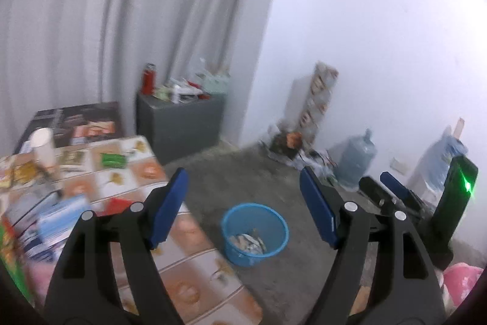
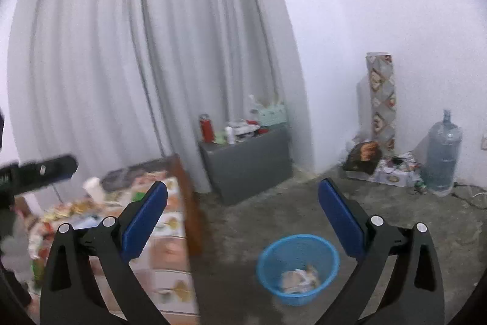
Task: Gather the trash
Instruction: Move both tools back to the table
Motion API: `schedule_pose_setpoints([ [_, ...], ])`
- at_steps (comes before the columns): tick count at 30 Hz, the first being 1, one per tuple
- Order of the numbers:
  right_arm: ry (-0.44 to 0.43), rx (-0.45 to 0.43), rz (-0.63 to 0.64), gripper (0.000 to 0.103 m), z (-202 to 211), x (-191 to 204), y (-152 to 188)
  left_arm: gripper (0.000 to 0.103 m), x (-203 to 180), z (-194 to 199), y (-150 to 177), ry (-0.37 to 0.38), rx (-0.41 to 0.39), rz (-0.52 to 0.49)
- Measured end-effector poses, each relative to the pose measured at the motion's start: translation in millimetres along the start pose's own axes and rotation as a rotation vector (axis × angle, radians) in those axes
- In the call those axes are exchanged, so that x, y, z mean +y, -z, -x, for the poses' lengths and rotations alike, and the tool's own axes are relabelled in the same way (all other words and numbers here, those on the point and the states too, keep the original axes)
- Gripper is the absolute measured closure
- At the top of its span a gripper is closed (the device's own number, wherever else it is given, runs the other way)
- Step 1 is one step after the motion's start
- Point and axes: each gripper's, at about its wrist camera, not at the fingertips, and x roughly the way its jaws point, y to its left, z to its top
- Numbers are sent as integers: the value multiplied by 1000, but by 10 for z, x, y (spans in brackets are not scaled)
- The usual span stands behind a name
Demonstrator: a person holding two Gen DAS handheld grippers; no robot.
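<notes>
- The step in hand is judged to be a return to the cluttered counter (image 1: 194,258), covered in a patterned orange-and-white cloth, for the next piece of trash; both grippers are empty.
- The round blue plastic mesh basket (image 1: 255,233) is stood on the grey concrete floor (image 1: 274,166), just beside the counter's edge, and crumpled paper scraps (image 1: 248,242) are already held in it.
- A small, light item near the counter's edge is best chosen, for example the green wrapper (image 1: 113,160), though blur leaves its nature uncertain.
- The white paper cup (image 1: 44,146) is best approached from above so that it is not tipped.
- The left gripper (image 1: 243,203) is held wide apart, raised above the counter's edge and pointed down and forward over the basket.
- The right gripper (image 2: 243,221) is likewise spread wide, held high, with the basket seen between its blue pads (image 2: 341,221).
- The right gripper is seen in the left view close at the right.
</notes>
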Motion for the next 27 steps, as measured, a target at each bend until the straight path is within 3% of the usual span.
schedule_pose_setpoints([
  [6, -87, -5, 53, 6, 148, 475, -57, 32, 472, 805, 262, -70, -70, 81],
  [9, -130, 15, 69, 6, 166, 631, -32, 32, 664, 1175, 447, -144, -121, 115],
  [14, -158, 57, 86, 6, 176, 773, 59, 32, 858, 1531, 698, -213, -156, 156],
  [20, -220, 163, 44, 6, -23, 747, 241, 31, 1046, 1709, 980, -236, -124, 205],
  [27, -314, 283, -14, 7, -291, 769, 422, 32, 1020, 1498, 1158, -224, -42, 191],
])
